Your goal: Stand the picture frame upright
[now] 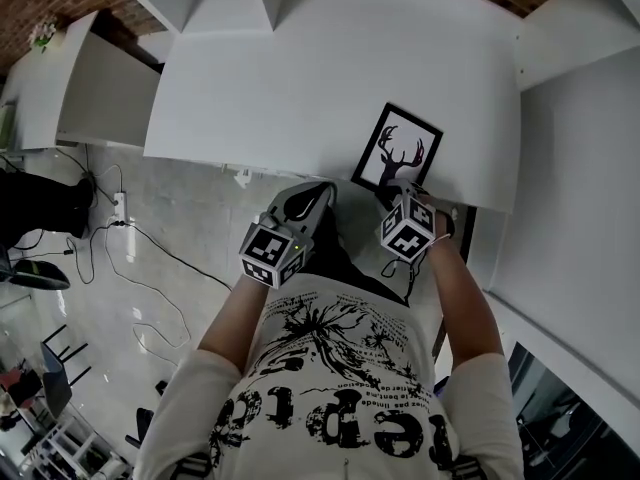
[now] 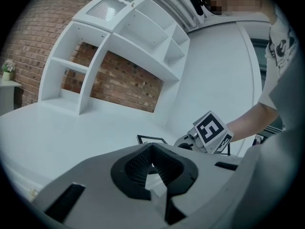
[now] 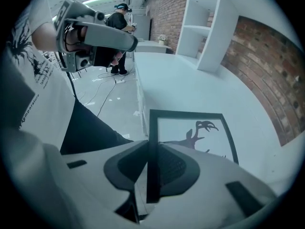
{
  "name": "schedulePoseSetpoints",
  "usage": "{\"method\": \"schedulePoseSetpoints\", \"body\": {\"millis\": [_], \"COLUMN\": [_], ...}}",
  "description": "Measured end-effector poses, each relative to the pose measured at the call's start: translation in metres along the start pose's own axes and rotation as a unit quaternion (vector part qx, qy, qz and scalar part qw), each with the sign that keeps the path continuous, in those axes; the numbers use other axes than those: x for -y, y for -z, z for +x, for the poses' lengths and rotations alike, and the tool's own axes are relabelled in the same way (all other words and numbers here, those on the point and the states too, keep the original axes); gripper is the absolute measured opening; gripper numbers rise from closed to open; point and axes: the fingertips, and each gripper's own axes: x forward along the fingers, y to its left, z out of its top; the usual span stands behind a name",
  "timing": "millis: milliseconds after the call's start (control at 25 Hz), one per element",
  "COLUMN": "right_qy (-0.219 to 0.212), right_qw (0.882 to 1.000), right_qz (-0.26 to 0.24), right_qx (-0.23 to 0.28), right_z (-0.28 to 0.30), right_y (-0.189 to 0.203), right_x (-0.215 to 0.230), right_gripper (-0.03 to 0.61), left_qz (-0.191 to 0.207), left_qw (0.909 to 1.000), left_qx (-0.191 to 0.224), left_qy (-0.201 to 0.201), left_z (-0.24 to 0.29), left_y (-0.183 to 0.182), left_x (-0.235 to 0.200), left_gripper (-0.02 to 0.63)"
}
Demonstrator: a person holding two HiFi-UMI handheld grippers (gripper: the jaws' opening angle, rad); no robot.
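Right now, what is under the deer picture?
The white table: the picture frame seems to lie on it near the edge, with the right gripper clamped on its near side. Its back, and any stand there, is covered.

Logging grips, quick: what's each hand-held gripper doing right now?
Left hand-held gripper: closed, empty.
Right hand-held gripper: closed on the picture frame's edge.

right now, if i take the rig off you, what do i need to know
left tongs: shut, empty, in the air by the desk's front edge.
right tongs: shut on one side edge of the picture frame.
Frame: deer print, lying face up on the white desk, near its front edge.
Done: frame gripped.
Left to do: tip it up, stand it upright, let go.
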Motion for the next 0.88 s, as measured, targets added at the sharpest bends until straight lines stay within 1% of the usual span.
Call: {"method": "schedulePoseSetpoints", "body": {"millis": [160, 240, 360, 520, 640, 720, 800, 880], "right_qy": [-0.002, -0.005, -0.011, -0.017, -0.023, -0.026, -0.027, -0.028], "right_qw": [1.0, 1.0, 0.999, 0.997, 0.996, 0.995, 0.994, 0.993], "right_qz": [-0.02, -0.031, -0.05, -0.072, -0.089, -0.098, -0.105, -0.11], "right_qx": [0.002, 0.003, 0.006, 0.008, 0.012, 0.019, 0.023, 0.023], "right_z": [-0.004, -0.006, -0.008, -0.009, -0.015, -0.019, -0.022, -0.024], "right_y": [0.002, 0.004, 0.006, 0.014, 0.021, 0.023, 0.024, 0.027], "right_x": [-0.014, -0.022, -0.034, -0.049, -0.062, -0.069, -0.076, -0.083], "right_gripper": [0.074, 0.074, 0.074, 0.074, 0.074, 0.074, 0.074, 0.072], "left_qz": [-0.006, -0.015, -0.049, -0.102, -0.151, -0.19, -0.236, -0.274], "left_qw": [0.9999, 0.9996, 0.9977, 0.992, 0.9839, 0.9773, 0.9681, 0.9582], "left_qx": [-0.009, -0.021, -0.044, -0.072, -0.091, -0.09, -0.079, -0.078], "left_qy": [0.003, 0.006, 0.014, 0.02, 0.028, 0.028, 0.025, 0.029], "left_z": [-0.005, -0.003, 0.002, 0.012, 0.018, 0.021, 0.024, 0.028], "left_y": [0.011, 0.022, 0.042, 0.072, 0.09, 0.096, 0.098, 0.104], "left_x": [0.003, 0.005, 0.006, 0.007, 0.011, 0.01, 0.007, 0.01], "left_gripper": [0.014, 0.014, 0.015, 0.015, 0.015, 0.019, 0.054, 0.091]}}
